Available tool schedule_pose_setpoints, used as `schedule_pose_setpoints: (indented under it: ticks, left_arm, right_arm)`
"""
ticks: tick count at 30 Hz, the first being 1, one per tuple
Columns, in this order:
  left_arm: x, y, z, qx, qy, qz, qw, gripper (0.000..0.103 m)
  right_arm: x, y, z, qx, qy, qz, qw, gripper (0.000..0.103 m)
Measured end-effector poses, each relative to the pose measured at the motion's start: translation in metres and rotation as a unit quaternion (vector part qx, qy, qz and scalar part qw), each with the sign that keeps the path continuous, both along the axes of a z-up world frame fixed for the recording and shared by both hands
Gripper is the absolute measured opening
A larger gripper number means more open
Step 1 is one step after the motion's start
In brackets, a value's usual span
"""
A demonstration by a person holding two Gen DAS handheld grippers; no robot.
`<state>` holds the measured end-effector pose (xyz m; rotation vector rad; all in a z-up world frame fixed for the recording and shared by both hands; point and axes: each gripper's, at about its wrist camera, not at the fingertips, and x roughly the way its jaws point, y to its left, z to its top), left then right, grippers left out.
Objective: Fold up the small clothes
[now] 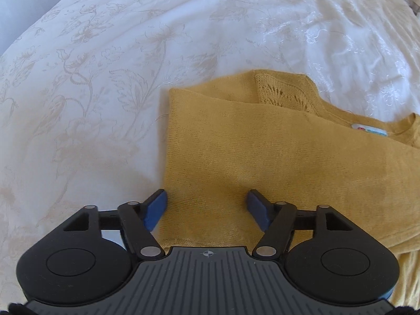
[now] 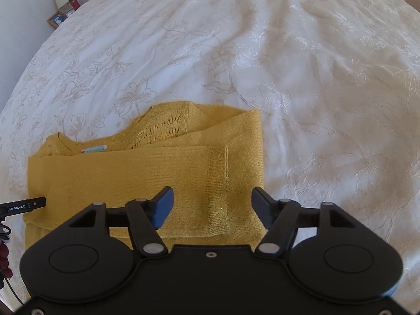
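Surface: white floral bedspread (image 2: 302, 92).
Garment: we found the mustard sweater (image 1: 262, 152) half-folded, long axis crosswise, just ahead of the fingers.
Left gripper (image 1: 207, 207): open, empty.
Right gripper (image 2: 211, 206): open, empty, equally near.

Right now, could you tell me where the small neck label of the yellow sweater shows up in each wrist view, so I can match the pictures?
Left wrist view: the label sits at the right edge, inside the sweater's neckline, right of the lacy knit panel.
Right wrist view: the label sits left of centre, left of the same panel.
Shared landmark: the lacy knit panel, against the white bedspread.
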<state>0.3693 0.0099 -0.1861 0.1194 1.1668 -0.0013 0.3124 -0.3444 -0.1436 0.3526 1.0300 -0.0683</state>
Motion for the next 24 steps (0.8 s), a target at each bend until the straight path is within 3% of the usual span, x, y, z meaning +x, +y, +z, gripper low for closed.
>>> schedule_pose_setpoints:
  ticks: [3, 9, 14, 18, 24]
  left_arm:
    - [0.000, 0.008, -0.005, -0.010, -0.002, 0.021, 0.9997, 0.087]
    - [0.001, 0.023, -0.011, -0.036, 0.001, 0.040, 0.9986, 0.103]
    - [0.004, 0.030, -0.008, -0.050, 0.008, 0.039, 0.9980, 0.103]
    - [-0.001, 0.031, -0.001, -0.048, 0.009, 0.037, 0.9981, 0.103]
    - [-0.037, 0.031, 0.016, -0.070, 0.007, 0.034, 0.9970, 0.103]
  right_arm:
    - [0.005, 0.013, -0.005, -0.017, 0.003, 0.022, 1.000, 0.082]
    - [0.012, 0.021, -0.026, -0.067, 0.039, 0.035, 0.996, 0.083]
    - [0.002, -0.005, -0.033, -0.064, 0.061, -0.021, 0.996, 0.088]
    - [-0.014, -0.024, -0.023, -0.036, 0.051, -0.053, 0.997, 0.088]
    - [-0.044, -0.023, 0.001, -0.007, 0.018, -0.040, 0.999, 0.091]
